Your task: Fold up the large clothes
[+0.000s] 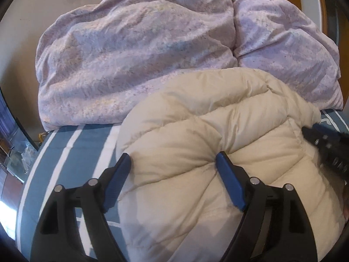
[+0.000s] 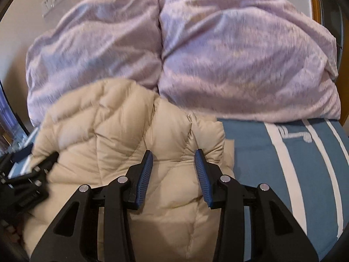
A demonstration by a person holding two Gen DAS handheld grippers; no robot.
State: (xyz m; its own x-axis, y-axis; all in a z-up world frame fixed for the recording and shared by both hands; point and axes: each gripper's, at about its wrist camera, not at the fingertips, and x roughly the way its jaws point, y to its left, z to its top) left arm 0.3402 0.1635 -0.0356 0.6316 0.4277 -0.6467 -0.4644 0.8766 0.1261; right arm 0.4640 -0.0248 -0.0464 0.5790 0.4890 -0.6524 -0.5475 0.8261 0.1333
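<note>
Bedding first: a lilac duvet (image 1: 135, 50) is heaped at twelve o'clock, leaving the striped blue bed sheet (image 1: 65, 152) free for folding. Left tongs (image 1: 173, 162), spread, press the bundled cream down jacket (image 1: 207, 135); right tongs (image 2: 173, 158), also spread, straddle its three o'clock edge, likely steadying it.
</note>
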